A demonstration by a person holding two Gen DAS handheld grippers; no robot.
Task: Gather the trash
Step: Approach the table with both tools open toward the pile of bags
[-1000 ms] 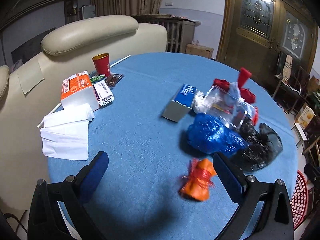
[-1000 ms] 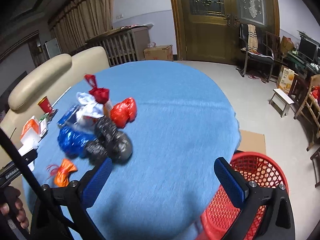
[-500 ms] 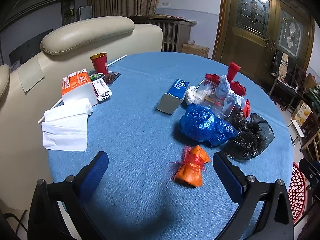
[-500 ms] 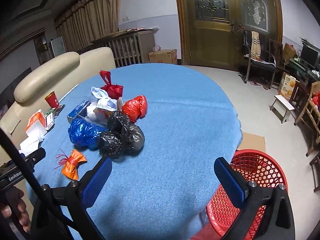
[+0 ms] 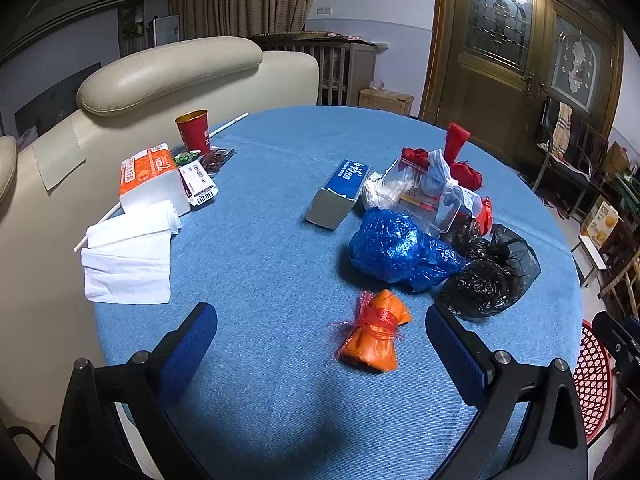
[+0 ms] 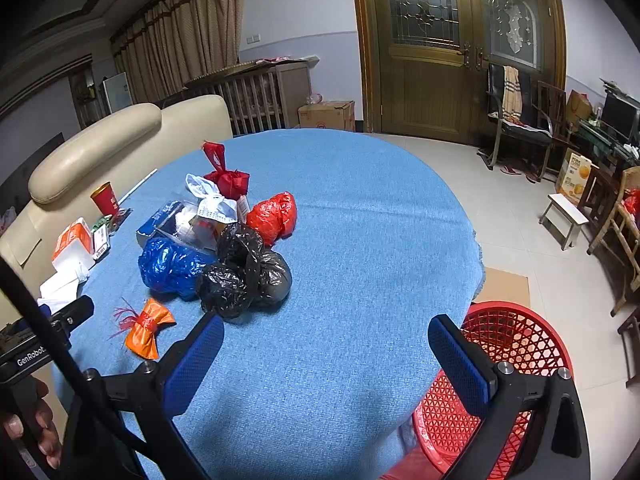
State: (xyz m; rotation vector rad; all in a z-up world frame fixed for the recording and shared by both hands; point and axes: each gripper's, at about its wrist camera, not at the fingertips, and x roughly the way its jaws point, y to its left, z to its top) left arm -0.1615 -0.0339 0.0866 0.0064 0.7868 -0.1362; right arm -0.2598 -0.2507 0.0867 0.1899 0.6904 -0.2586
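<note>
Trash lies on a round blue table (image 5: 280, 264): an orange tied bag (image 5: 372, 338), a blue bag (image 5: 396, 252), black bags (image 5: 488, 276), a clear box with red bags (image 5: 432, 188) and a blue carton (image 5: 340, 192). My left gripper (image 5: 320, 344) is open and empty, just short of the orange bag. My right gripper (image 6: 324, 360) is open and empty over the table's near edge, with the black bags (image 6: 244, 268), blue bag (image 6: 168, 264), orange bag (image 6: 146, 328) and a red bag (image 6: 274, 216) ahead to its left. A red mesh basket (image 6: 504, 360) stands on the floor below right.
A tissue pack (image 5: 148, 178), white napkins (image 5: 128, 256), a red cup (image 5: 194, 132) and small packets (image 5: 200, 184) sit at the table's left. A cream sofa (image 5: 160, 80) backs that side. Chairs (image 6: 516, 120) and a stool (image 6: 564, 216) stand on the right.
Both cameras have shifted slightly so the trash pile sits nearer centre; the view has steadied from blur. Both grippers stay open and empty.
</note>
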